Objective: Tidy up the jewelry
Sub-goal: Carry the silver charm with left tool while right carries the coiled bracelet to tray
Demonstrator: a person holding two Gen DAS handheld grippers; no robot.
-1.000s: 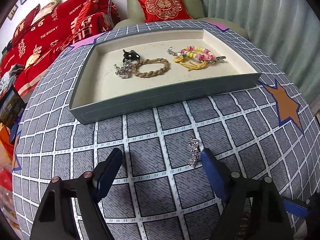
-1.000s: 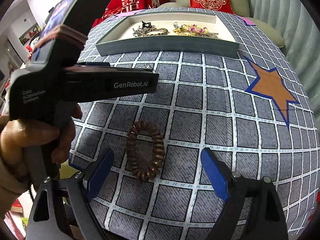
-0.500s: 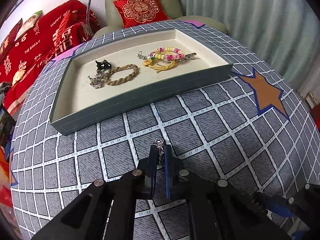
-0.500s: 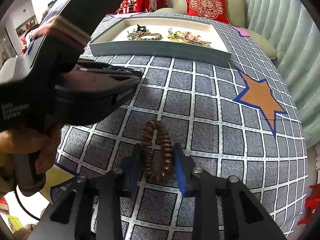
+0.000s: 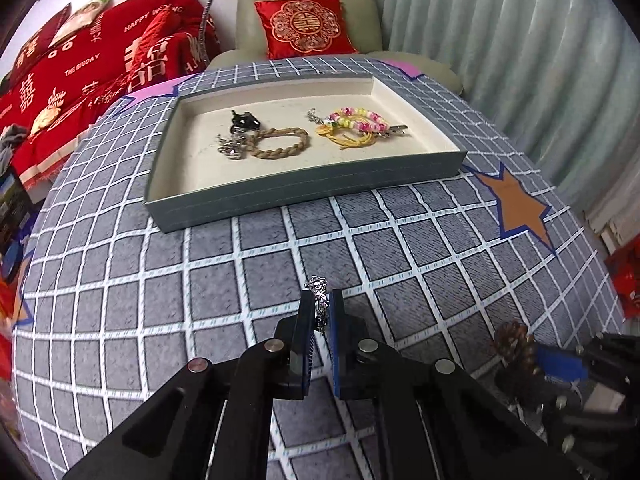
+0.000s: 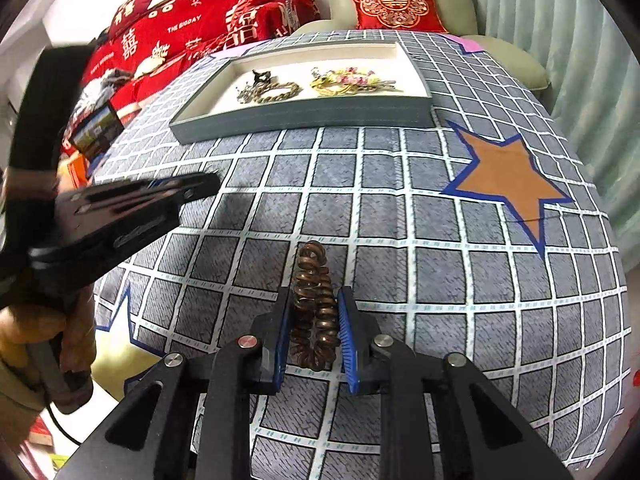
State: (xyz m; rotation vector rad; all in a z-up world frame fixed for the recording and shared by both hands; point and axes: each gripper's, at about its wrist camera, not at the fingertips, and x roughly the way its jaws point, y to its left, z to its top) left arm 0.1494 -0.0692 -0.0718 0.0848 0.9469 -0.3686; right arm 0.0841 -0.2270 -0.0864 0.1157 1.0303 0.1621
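Both tongs are clamped on jewelry above the grid-patterned counter (image 5: 400,248): the left tongs (image 5: 321,307) pinch a small silver chain piece (image 5: 318,288) between their pads, its top poking out past the tips. The right tongs (image 6: 315,312) are closing on a brown spiral hair tie (image 6: 314,304), squeezed narrow and upright between the blue pads. Farther back on the counter sits the grey tray (image 5: 304,192), holding a black clip (image 5: 244,119), a silver piece (image 5: 232,148), a braided tan bracelet (image 5: 282,145), a beaded pink-and-yellow bracelet (image 5: 360,118) and a yellow cord (image 5: 352,140).
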